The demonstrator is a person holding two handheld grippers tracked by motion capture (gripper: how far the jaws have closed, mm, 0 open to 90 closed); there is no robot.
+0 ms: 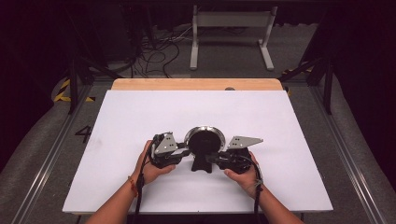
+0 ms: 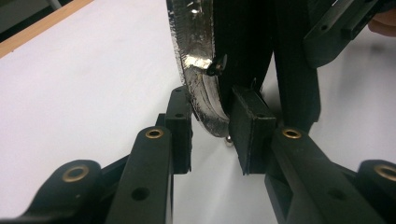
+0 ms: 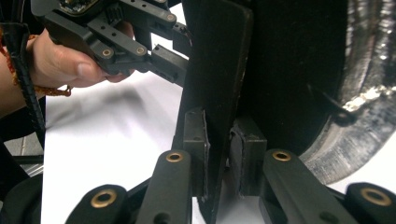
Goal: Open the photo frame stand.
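Note:
A round disc (image 1: 204, 139) with a silver rim and a black face stands upright on a black foot (image 1: 201, 166) near the table's front middle. My left gripper (image 1: 187, 152) comes in from the left. Its pads (image 2: 180, 126) sit on either side of the silver rim (image 2: 201, 88), pressing it at the lower edge. My right gripper (image 1: 213, 157) comes in from the right. Its pads (image 3: 194, 140) clamp the flat black upright plate (image 3: 215, 70) behind the disc. A hand holds each gripper. In the right gripper view the left gripper (image 3: 173, 63) reaches the plate's far side.
The white board (image 1: 140, 121) covers the table, with a wooden strip (image 1: 196, 84) along its far edge. Beyond it on the floor stand a white metal frame (image 1: 231, 28) and loose cables (image 1: 154, 56). Metal rails run along both sides of the table.

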